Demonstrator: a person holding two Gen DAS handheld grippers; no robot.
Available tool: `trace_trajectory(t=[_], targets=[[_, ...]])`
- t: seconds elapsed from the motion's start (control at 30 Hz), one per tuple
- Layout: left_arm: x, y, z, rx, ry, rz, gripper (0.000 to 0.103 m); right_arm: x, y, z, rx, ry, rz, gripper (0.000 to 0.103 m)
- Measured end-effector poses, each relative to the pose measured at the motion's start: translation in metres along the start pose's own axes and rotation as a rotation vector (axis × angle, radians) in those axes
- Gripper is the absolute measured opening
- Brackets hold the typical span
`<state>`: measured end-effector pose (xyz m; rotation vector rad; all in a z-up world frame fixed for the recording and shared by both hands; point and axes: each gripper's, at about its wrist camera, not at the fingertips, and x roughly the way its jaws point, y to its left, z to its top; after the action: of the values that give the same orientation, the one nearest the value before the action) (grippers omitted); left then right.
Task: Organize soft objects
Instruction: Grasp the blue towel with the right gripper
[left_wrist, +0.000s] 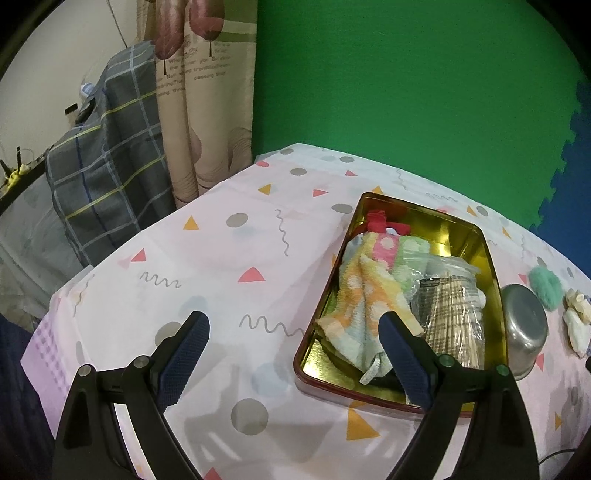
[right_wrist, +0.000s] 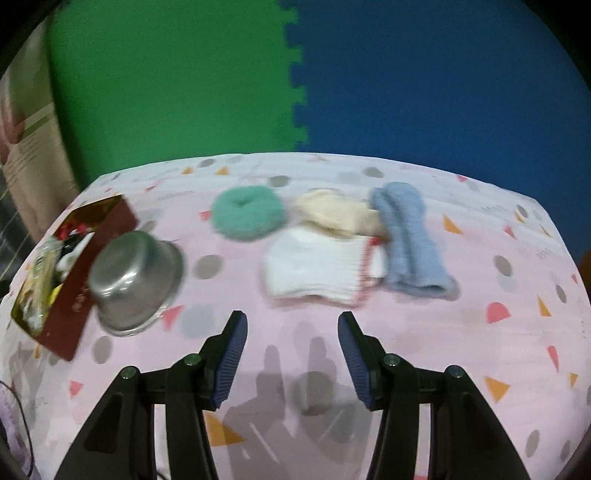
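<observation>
Gold tin (left_wrist: 487, 258), red outside, sits on pink patterned tablecloth (left_wrist: 207, 266). Inside tin: pastel dotted towel (left_wrist: 365, 288) crumpled, orange/green/pink; bagged checked cloth (left_wrist: 454, 314) beside it; red fabric (left_wrist: 378, 219) at tin's far end. Steel bowl (right_wrist: 133, 280), upside down, touches tin's right side. Right of bowl, away from tin: fluffy teal puff (right_wrist: 247, 214), then cream cloth (right_wrist: 332, 212), folded white cloth (right_wrist: 317, 269) with red edging, light blue sock (right_wrist: 410, 243). Left gripper (left_wrist: 295, 343) wide apart, empty, at tin's near-left corner. Right gripper (right_wrist: 291, 332) partly spread, empty, above bare tablecloth near white cloth.
</observation>
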<state>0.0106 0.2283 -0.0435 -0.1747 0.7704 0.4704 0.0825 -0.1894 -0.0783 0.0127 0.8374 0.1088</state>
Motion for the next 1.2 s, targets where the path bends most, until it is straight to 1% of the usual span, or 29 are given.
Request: trace_trajectory(t=[0.2, 0.37, 0.43, 0.57, 0.7, 0.87, 0.97, 1.0, 1.03, 1.1, 1.2], targets=[[0.000, -0.002, 0.000, 0.003, 0.000, -0.008, 0.092, 0.008, -0.033, 0.007, 0.033, -0.001, -0.051, 0.052], [-0.001, -0.003, 0.000, 0.005, -0.008, -0.007, 0.092, 0.017, -0.053, 0.018, 0.065, -0.012, -0.081, 0.052], [-0.001, -0.004, 0.000, 0.010, -0.014, -0.005, 0.092, 0.023, -0.060, 0.025, 0.067, -0.017, -0.106, 0.052], [-0.001, -0.007, -0.001, 0.030, -0.027, -0.001, 0.092, 0.038, -0.070, 0.038, 0.061, -0.018, -0.140, 0.052], [-0.002, -0.013, -0.003, 0.065, -0.041, 0.002, 0.092, 0.062, -0.080, 0.046, 0.067, -0.002, -0.172, 0.052], [-0.008, -0.021, -0.006, 0.094, -0.076, 0.007, 0.092, 0.083, -0.090, 0.042, 0.067, 0.016, -0.175, 0.052], [-0.013, -0.030, -0.006, 0.117, -0.083, 0.000, 0.092, 0.085, -0.096, 0.040, 0.090, 0.020, -0.142, 0.052], [-0.015, -0.035, -0.006, 0.127, -0.082, -0.002, 0.092, 0.084, -0.097, 0.040, 0.093, 0.017, -0.133, 0.049], [-0.019, -0.041, -0.006, 0.142, -0.084, -0.005, 0.092, 0.084, -0.097, 0.039, 0.090, 0.019, -0.130, 0.041], [-0.025, -0.051, -0.007, 0.171, -0.092, -0.012, 0.092, 0.083, -0.095, 0.038, 0.078, 0.017, -0.129, 0.036], [-0.034, -0.070, -0.007, 0.218, -0.100, -0.040, 0.092, 0.081, -0.092, 0.036, 0.059, 0.014, -0.133, 0.034]])
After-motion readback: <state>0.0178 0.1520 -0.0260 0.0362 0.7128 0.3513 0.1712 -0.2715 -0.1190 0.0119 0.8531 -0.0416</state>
